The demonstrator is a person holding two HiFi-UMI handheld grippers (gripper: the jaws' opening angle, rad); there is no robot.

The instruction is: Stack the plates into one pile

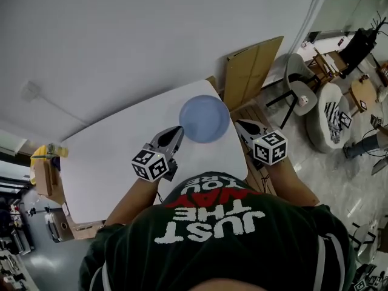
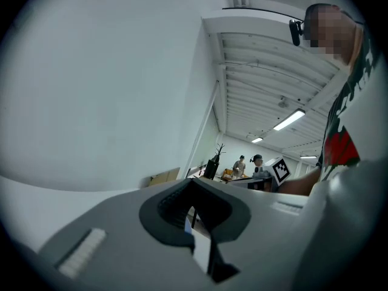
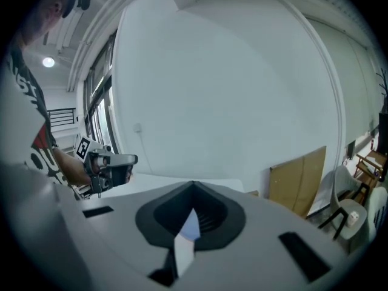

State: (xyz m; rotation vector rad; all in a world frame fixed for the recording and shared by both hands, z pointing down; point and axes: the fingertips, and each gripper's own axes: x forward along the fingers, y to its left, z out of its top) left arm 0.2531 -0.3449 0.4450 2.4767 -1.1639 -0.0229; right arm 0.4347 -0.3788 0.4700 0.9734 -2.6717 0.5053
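Left gripper point(image 1: 177, 131) and right gripper point(image 1: 240, 125), each with jaws closed together on nothing, a thin slit between the pads. Blue plate point(image 1: 204, 119) flat on the white counter point(image 1: 103, 162), between the two grippers: just right of the left gripper's tip, just left of the right gripper's tip, rim near each, contact not discernible. Sliver of blue visible through the slit in the right gripper view. Beyond the right gripper, past the counter's far edge, a cardboard sheet point(image 1: 251, 71) upright by the wall; farther right, a grey chair point(image 1: 297, 77).
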